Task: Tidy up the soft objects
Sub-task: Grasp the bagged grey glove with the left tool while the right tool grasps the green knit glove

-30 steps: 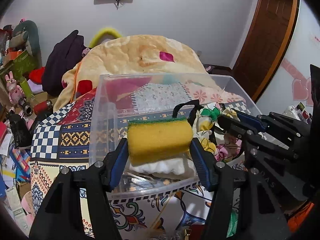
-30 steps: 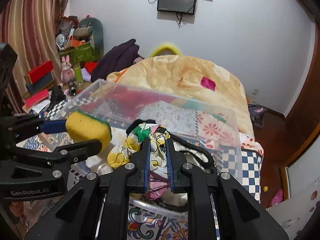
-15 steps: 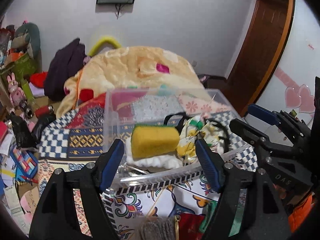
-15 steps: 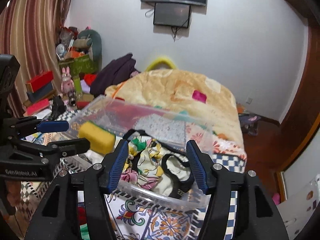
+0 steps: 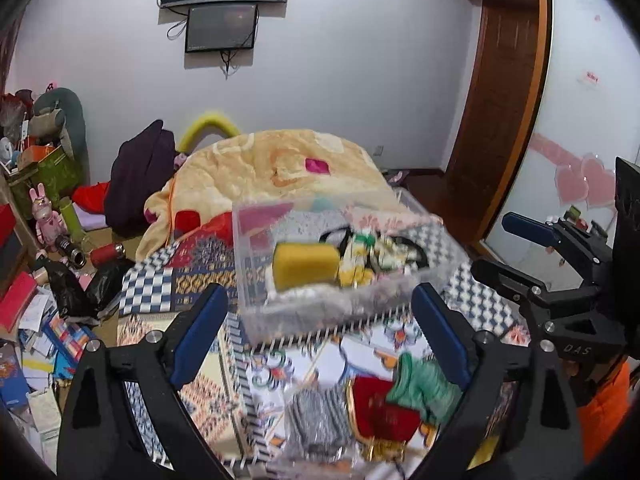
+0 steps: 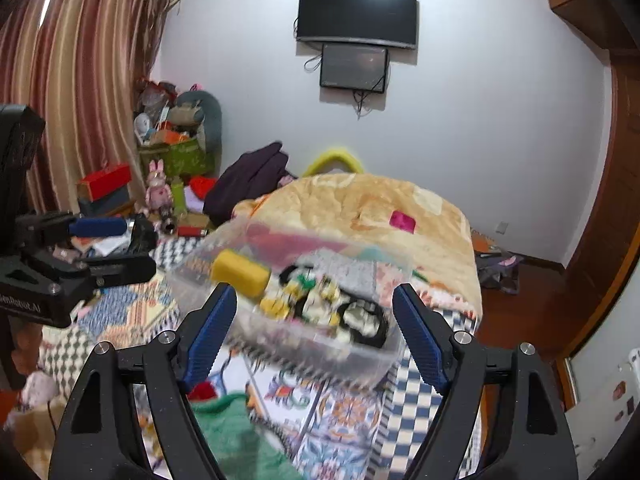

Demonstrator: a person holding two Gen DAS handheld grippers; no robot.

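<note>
A clear plastic bin (image 5: 256, 304) (image 6: 360, 352) stands on the patterned bedspread. In it lie a yellow sponge (image 5: 305, 266) (image 6: 240, 273), a floral cloth (image 5: 366, 258) (image 6: 316, 300) with a black strap, and something white under the sponge. My left gripper (image 5: 318, 330) is open and empty, held back from the bin's near wall. My right gripper (image 6: 312, 338) is open and empty, also back from the bin. In front of the bin lie a grey knit item (image 5: 316, 420), a red cloth (image 5: 380, 412) and a green knit item (image 5: 420, 384) (image 6: 236, 440).
A folded orange blanket (image 5: 280, 168) lies behind the bin. A dark garment (image 5: 140, 176) sits at its left. Boxes, toys and papers crowd the floor at the left (image 5: 40, 264). A wooden door (image 5: 504, 120) is at the right.
Both grippers opened, letting the sponge and the floral cloth go into the bin, then pulled back and up. The bin now looks smaller and items in front of it show.
</note>
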